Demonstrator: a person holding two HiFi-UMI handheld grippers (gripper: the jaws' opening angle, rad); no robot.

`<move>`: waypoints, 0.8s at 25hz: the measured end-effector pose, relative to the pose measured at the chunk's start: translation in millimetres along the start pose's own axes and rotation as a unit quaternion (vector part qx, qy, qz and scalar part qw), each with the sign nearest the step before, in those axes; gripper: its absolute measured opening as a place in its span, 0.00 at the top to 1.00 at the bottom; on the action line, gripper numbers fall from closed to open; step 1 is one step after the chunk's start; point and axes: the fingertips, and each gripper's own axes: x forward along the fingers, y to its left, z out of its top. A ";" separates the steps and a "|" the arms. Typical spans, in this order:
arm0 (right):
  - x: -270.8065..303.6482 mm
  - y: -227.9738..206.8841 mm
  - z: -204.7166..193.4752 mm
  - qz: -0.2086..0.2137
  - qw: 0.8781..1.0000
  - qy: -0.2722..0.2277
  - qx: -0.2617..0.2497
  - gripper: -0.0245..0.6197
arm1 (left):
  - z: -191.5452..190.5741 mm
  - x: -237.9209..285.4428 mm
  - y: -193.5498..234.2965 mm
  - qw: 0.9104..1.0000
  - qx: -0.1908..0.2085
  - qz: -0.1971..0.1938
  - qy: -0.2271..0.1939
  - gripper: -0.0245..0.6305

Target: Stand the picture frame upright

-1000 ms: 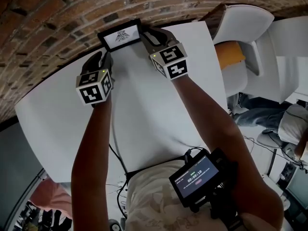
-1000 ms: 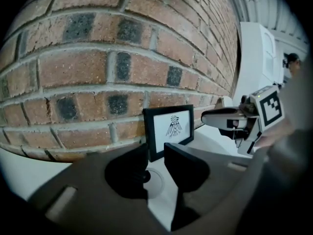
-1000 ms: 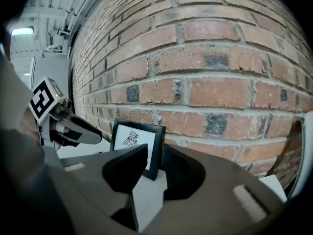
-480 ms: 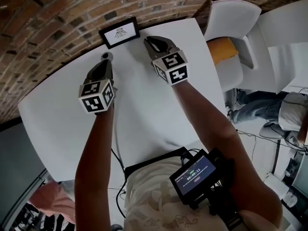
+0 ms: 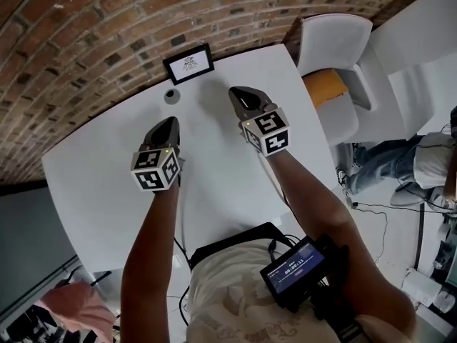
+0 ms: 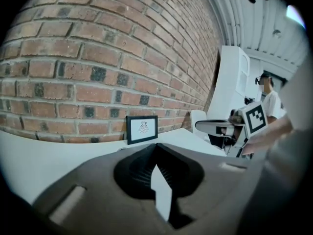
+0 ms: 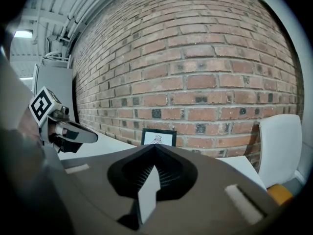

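Observation:
The black picture frame [image 5: 188, 64] with a white print stands upright at the far edge of the white table [image 5: 100, 191], close to the brick wall. It also shows in the left gripper view as the frame [image 6: 142, 129] and in the right gripper view as the frame [image 7: 158, 137]. My left gripper [image 5: 170, 123] hovers over the table well short of the frame, jaws shut and empty [image 6: 156, 146]. My right gripper [image 5: 240, 92] is beside it to the right, also shut on nothing [image 7: 155, 148]. Neither touches the frame.
A small round dark object [image 5: 171, 96] lies on the table in front of the frame. A white chair [image 5: 335, 41] with an orange cushion [image 5: 325, 84] stands off the table's right corner. Another person [image 5: 428, 163] is at the far right.
Both grippers have drawn back from the frame toward me and their jaws have closed. The frame stays standing by the wall on its own.

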 end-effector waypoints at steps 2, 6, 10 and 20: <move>-15.0 6.9 0.4 0.001 1.000 -0.001 0.004 0.95 | -1.1 -14.4 -8.1 1.000 -0.005 -0.003 -0.007 0.96; -42.1 19.2 -2.8 0.007 1.000 -0.001 0.014 0.95 | -7.0 -42.9 -25.4 1.000 -0.012 -0.013 -0.015 0.96; -66.8 29.3 -8.1 0.018 1.000 0.002 0.011 0.95 | -20.9 -70.4 -40.1 0.999 -0.017 -0.030 -0.016 0.96; -128.5 54.8 -13.2 0.022 1.000 -0.005 0.008 0.95 | -37.6 -130.7 -50.6 0.999 -0.009 -0.040 -0.029 0.96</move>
